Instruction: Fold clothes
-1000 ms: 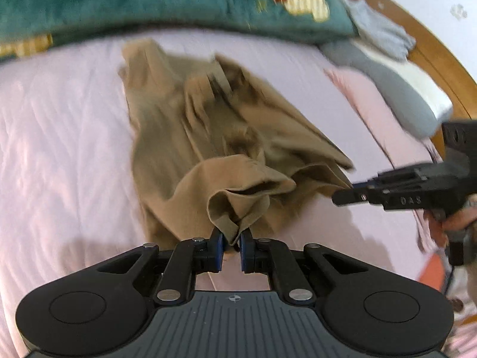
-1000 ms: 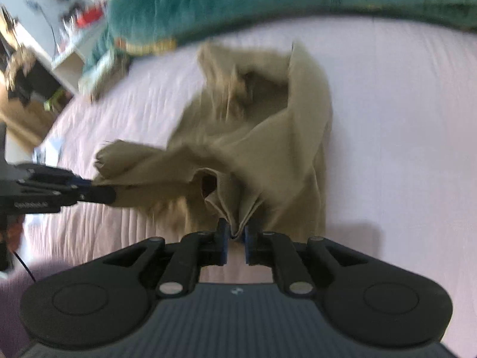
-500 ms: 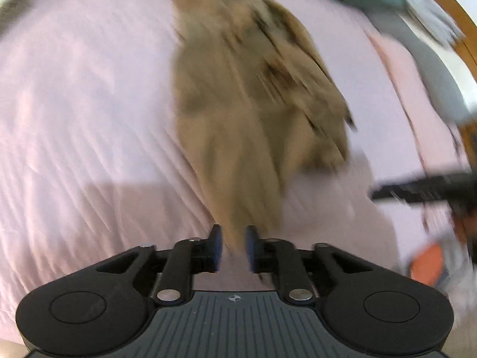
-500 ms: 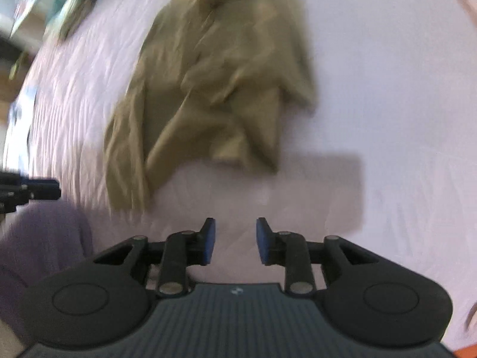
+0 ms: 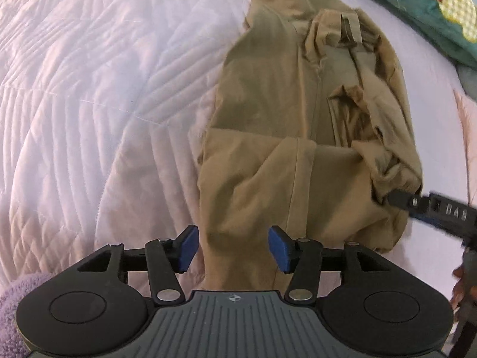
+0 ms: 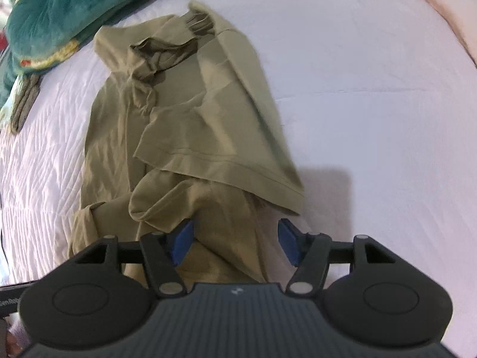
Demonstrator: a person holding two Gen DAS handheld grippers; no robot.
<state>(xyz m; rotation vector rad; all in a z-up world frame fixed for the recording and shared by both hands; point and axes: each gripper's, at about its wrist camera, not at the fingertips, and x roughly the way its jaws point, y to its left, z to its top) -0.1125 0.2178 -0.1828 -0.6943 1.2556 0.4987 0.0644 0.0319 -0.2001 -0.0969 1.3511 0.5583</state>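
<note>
A tan garment [image 5: 283,155] lies crumpled and partly doubled over on the pale pink quilted bed [image 5: 89,104]. My left gripper [image 5: 234,247] points down over its near end. Its jaws are opening, the cloth runs between the blue pads, and they do not press on it. In the right wrist view the same garment [image 6: 193,137] shows a hemmed flap folded across it. My right gripper [image 6: 235,243] hovers over its near edge with its jaws opening and cloth beneath them, unpressed. One of the right gripper's fingers [image 5: 399,200] touches the garment's right side.
A teal blanket with a yellow pattern [image 5: 432,6] [image 6: 59,6] borders the far side of the bed. A pink pillow [image 6: 447,9] lies at the right. A grey-green cloth [image 6: 23,101] sits at the left edge. A purple sleeve [image 5: 12,307] shows at the lower left.
Both grippers were shut on bunched cloth and lifted it. Their jaws have since opened, the garment has dropped flat on the bed, and both grippers have sunk and tipped downward.
</note>
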